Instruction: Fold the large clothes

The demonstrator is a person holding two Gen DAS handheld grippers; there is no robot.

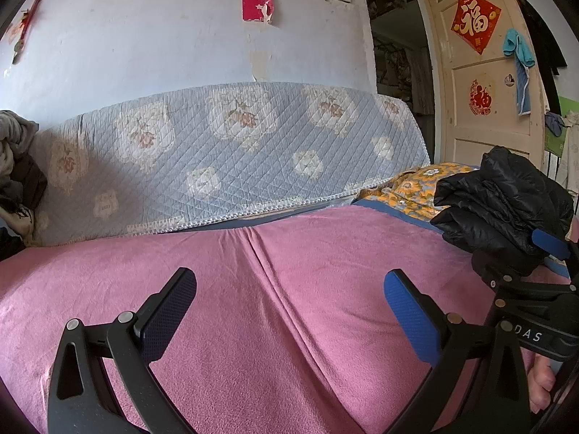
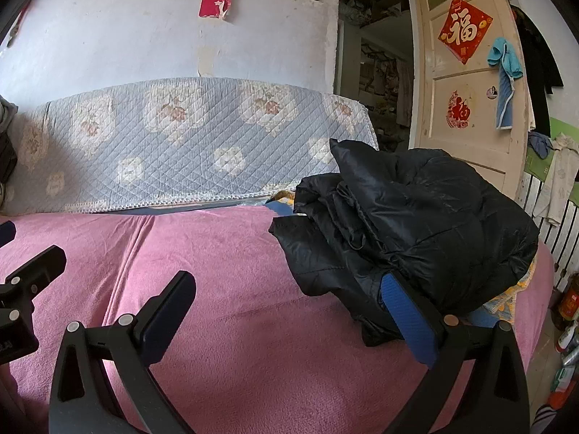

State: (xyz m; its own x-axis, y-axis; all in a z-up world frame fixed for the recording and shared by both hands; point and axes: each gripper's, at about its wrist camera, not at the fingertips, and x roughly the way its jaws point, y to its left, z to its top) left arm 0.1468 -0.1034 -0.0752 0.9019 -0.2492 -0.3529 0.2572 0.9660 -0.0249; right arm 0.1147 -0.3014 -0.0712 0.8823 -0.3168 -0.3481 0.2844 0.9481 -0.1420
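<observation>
The black puffer jacket (image 2: 409,228) sits in a bunched, layered heap at the right end of the bed, partly on the pink blanket (image 2: 235,289) and partly on a yellow flowered cover (image 1: 409,188) at that end. Whether this heap is a finished fold set aside or a jacket waiting to be spread, the pictures do not settle; its layers look loosely stacked rather than squared.

The right gripper (image 2: 289,311) has its jaws spread wide, holding nothing; its blue finger (image 2: 405,318) lies against the jacket's near lower edge, the other finger over bare blanket. The left gripper (image 1: 289,307) hovers over the middle of the blanket with its jaws equally wide and empty, well apart from the jacket.

Puffer fabric is slick and springy, so any grip should, I judge, take a thick seam or hem rather than a smooth panel, and both grippers should work together to keep the layers from sliding. The quilted sofa cover (image 1: 217,144) stands behind the bed.
</observation>
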